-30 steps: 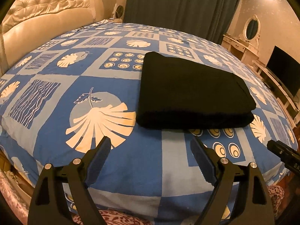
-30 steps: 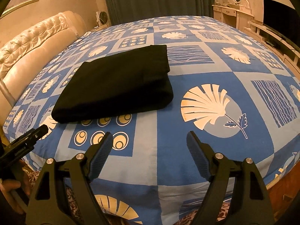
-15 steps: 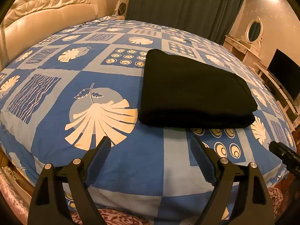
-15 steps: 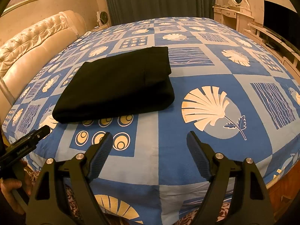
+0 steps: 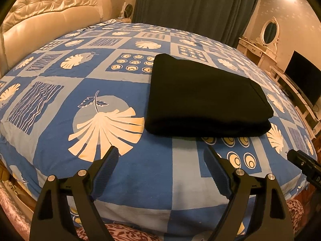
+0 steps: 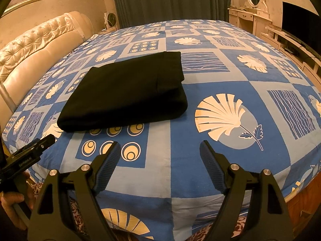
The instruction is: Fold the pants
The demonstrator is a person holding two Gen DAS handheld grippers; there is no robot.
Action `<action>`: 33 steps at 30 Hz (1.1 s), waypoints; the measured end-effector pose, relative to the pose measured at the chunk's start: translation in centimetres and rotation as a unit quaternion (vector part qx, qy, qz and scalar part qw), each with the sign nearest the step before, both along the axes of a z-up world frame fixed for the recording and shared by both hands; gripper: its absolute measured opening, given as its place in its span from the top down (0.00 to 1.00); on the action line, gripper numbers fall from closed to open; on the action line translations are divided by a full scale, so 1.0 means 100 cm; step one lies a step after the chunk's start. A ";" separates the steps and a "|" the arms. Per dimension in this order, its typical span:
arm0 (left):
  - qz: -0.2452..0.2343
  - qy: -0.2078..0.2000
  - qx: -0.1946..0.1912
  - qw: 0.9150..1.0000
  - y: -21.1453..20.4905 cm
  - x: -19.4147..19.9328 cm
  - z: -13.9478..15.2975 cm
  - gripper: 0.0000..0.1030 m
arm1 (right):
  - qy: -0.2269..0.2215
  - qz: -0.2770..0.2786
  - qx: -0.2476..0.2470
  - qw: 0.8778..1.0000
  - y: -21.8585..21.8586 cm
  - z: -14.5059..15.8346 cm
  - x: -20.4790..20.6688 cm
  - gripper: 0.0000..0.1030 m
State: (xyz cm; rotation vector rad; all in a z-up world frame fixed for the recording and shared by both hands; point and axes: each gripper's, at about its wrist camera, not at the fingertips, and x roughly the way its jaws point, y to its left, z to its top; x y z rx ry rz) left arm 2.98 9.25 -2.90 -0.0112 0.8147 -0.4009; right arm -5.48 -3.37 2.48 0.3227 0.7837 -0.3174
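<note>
Black pants (image 5: 202, 96) lie folded into a flat rectangle on the blue patterned bed (image 5: 60, 92). They also show in the right wrist view (image 6: 128, 92). My left gripper (image 5: 160, 166) is open and empty, held above the bed's near edge, short of the pants. My right gripper (image 6: 160, 160) is open and empty, also near the front edge, to the right of the pants. The right gripper's tip shows at the left view's right edge (image 5: 303, 162); the left gripper shows at the right view's left edge (image 6: 28, 154).
A cream tufted headboard (image 5: 44, 14) stands at the left. Dark curtains (image 5: 192, 6) hang behind the bed. A dressing table with oval mirror (image 6: 250, 10) and a TV (image 6: 301, 28) stand at the right. A patterned rug (image 5: 120, 233) lies below the bed edge.
Both grippers have drifted slightly, tilting the views a little; the pants lie unmoved and both grippers stay open.
</note>
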 end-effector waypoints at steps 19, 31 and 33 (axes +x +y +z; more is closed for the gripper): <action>-0.008 0.002 -0.003 1.000 -0.003 -0.001 -0.001 0.17 | 0.000 0.000 0.000 1.000 0.001 0.000 -0.001 0.21; -0.016 -0.010 0.005 1.000 -0.011 -0.003 0.005 0.17 | 0.001 0.000 0.000 1.000 0.001 -0.002 -0.001 0.21; -0.009 -0.011 0.013 1.000 -0.012 -0.002 0.005 0.17 | 0.001 0.000 0.001 1.000 0.001 -0.002 -0.002 0.21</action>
